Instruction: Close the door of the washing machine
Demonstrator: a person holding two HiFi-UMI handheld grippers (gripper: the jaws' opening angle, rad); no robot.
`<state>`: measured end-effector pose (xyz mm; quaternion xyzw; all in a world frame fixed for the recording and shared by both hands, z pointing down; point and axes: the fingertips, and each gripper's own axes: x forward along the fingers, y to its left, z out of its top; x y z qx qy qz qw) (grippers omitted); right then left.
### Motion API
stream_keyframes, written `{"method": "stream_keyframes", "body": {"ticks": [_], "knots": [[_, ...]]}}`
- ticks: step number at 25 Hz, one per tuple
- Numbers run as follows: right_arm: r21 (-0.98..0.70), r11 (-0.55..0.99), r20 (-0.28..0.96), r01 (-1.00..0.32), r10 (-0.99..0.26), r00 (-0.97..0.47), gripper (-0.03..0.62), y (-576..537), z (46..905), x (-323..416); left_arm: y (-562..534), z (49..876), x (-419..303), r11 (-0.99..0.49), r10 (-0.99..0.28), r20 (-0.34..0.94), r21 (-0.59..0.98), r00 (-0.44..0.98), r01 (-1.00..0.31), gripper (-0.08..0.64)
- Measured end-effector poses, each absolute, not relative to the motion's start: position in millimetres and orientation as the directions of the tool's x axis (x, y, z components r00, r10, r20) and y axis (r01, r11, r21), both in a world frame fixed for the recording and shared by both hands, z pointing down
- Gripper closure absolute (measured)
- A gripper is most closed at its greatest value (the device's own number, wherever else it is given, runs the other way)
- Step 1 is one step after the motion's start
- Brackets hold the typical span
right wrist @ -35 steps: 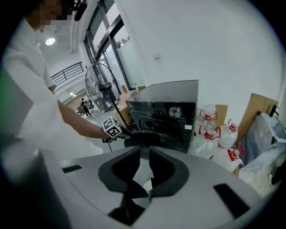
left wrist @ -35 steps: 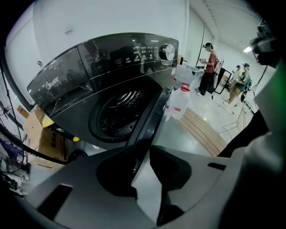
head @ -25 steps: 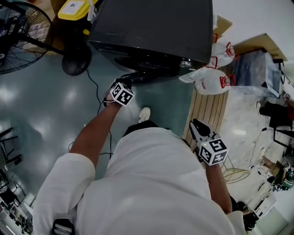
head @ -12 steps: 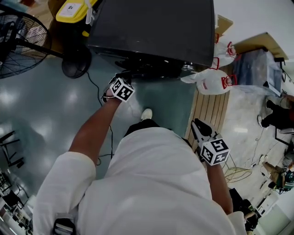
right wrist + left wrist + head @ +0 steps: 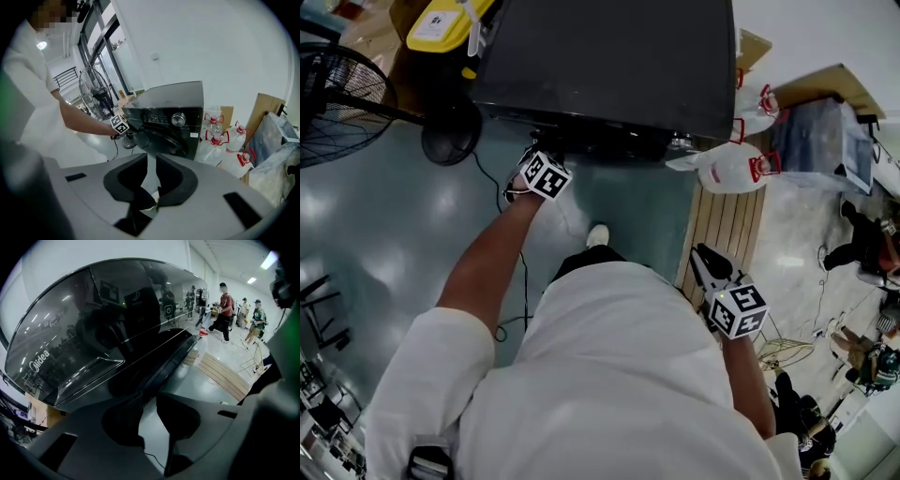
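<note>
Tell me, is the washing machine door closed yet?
Nearly or fully shut: the door lies flat against the washing machine front, left gripper at its edge. Whether it latched, cannot tell.

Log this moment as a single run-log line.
left gripper: open, empty, at washing machine door | right gripper: open, empty, held aside | door state: near shut, latch unclear

Glossy grey-green floor (ceiling lights mirrored), white wall, standing fan, wooden pallet.
</note>
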<state>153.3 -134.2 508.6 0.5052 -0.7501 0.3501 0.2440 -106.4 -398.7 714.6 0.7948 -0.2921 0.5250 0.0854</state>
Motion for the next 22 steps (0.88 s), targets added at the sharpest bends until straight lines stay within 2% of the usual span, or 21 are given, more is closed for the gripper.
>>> {"method": "stream_keyframes", "body": {"ticks": [22], "knots": [[-0.29, 0.242, 0.726, -0.926, -0.576, -0.377, 0.526, -138, 518, 167, -423, 716, -97, -0.802, -0.398, 0.877, -0.191, 0.268, -0.566, 0.456]]}}
